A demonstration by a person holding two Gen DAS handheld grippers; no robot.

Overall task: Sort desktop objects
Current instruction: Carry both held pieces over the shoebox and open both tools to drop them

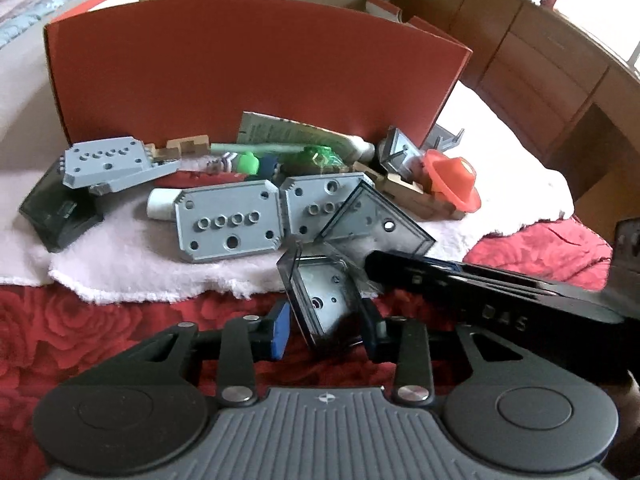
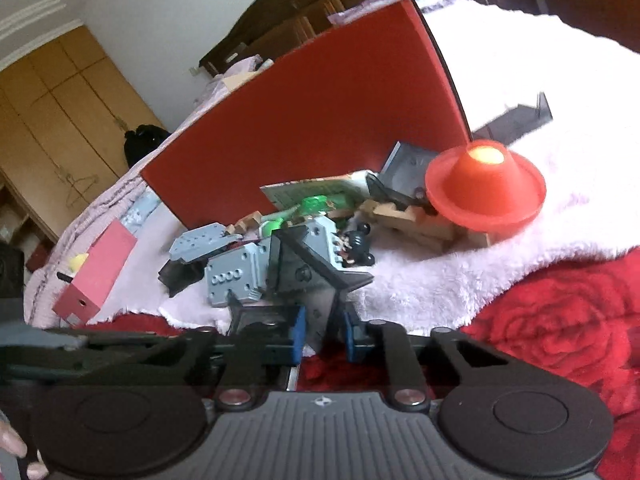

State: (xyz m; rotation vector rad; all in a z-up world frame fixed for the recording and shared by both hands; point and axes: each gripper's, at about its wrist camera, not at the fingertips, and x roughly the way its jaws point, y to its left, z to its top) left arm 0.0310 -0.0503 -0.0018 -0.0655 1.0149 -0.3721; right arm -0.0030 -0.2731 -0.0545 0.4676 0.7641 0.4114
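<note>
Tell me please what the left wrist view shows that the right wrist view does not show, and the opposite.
Only the left wrist view shows a white tube lying behind a grey plate, and the right gripper reaching in from the right.

Only the right wrist view shows a pink box at the left, a small black bear figure, and wooden wardrobes.

Both show the red box wall, the orange hat, the white fleece and a smoky clear case between the fingers.
</note>
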